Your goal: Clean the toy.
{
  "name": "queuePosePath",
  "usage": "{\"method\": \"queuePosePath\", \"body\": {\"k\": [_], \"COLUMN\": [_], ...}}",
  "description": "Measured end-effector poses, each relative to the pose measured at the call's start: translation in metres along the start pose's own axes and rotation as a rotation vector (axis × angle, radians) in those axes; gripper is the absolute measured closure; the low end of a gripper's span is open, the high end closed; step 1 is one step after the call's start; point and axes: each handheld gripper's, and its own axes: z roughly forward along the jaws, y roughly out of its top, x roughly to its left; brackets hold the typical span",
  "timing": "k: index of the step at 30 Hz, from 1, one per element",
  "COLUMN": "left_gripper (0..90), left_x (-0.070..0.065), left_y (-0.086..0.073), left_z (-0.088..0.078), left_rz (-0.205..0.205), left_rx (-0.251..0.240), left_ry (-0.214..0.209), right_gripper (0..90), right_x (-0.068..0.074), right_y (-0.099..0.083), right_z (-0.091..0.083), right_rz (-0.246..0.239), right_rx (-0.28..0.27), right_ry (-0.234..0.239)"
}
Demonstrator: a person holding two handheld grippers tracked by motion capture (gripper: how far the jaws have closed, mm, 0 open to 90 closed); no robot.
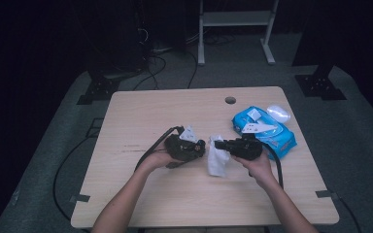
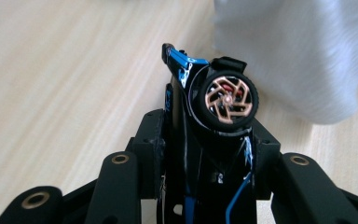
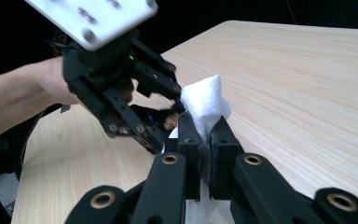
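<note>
On the light wooden table [image 1: 141,194], the person held one black two-jaw gripper in each hand, and the two grippers faced each other near the middle of the tabletop. The left gripper [image 2: 214,140] was clenched on a small black and blue toy car [image 2: 200,93]; the car stood between the jaws with its nose pointing away from the camera, and one black wheel with a copper-coloured rim [image 2: 227,101] faced the left gripper view. The right gripper [image 3: 204,140] was clenched on a white wet wipe [image 3: 205,102], which rose as a crumpled peak above the jaws. In the high view the white wet wipe [image 1: 217,158] hung down from the right gripper [image 1: 218,144] to the table, just beside the left gripper [image 1: 201,147]. In the right gripper view the wipe was very near the toy car [image 3: 165,120]; I could not tell if they touched. A blue soft pack of wipes [image 1: 264,128] lay on the table behind the right hand [image 1: 260,165], and a small clear plastic lid [image 1: 279,113] lay near its far edge.
</note>
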Motion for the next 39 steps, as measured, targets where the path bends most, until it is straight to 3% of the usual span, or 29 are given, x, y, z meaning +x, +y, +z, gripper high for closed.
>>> {"method": "queuePosePath", "body": {"k": [3, 6, 9, 12, 18, 20, 22, 25, 33, 39], "left_gripper": [57.1, 57.1, 56.4, 51.7, 46.0, 44.8, 41.6, 40.6, 37.6, 38.4], "left_x": [0.001, 0.0, 0.005, 0.008, 0.017, 0.02, 0.024, 0.029, 0.027, 0.014], "left_y": [0.001, 0.003, 0.003, 0.001, -0.011, -0.015, -0.021, -0.03, -0.039, -0.039], "left_z": [0.003, 0.006, 0.001, -0.005, -0.027, -0.033, -0.038, -0.042, -0.04, -0.042], "left_rz": [-0.01, 0.013, -0.02, -0.036, -0.124, -0.137, -0.175, -0.214, -0.22, -0.151], "left_rx": [0.025, 0.07, 0.027, 0.008, -0.125, -0.148, -0.176, -0.186, -0.176, -0.193], "left_ry": [-0.003, -0.003, -0.028, -0.025, -0.078, -0.07, -0.095, -0.098, -0.079, -0.013], "right_gripper": [85.2, 85.2, 85.2, 85.2, 85.2, 85.1, 85.1, 85.1, 85.1, 85.1], "right_x": [-0.001, -0.001, -0.001, -0.001, -0.004, -0.005, -0.006, -0.008, -0.008, -0.007], "right_y": [-0.002, -0.004, -0.005, -0.005, -0.005, -0.006, -0.007, -0.009, -0.01, -0.011], "right_z": [0.0, 0.002, 0.003, 0.003, -0.003, -0.006, -0.01, -0.014, -0.018, -0.019], "right_rz": [0.001, 0.003, 0.006, 0.006, 0.004, 0.003, 0.001, 0.005, -0.002, -0.009], "right_rx": [-0.001, 0.007, 0.012, 0.013, 0.019, 0.022, 0.03, 0.031, 0.041, 0.05], "right_ry": [0.002, 0.001, 0.005, 0.005, -0.009, -0.015, -0.024, -0.036, -0.046, -0.051]}}
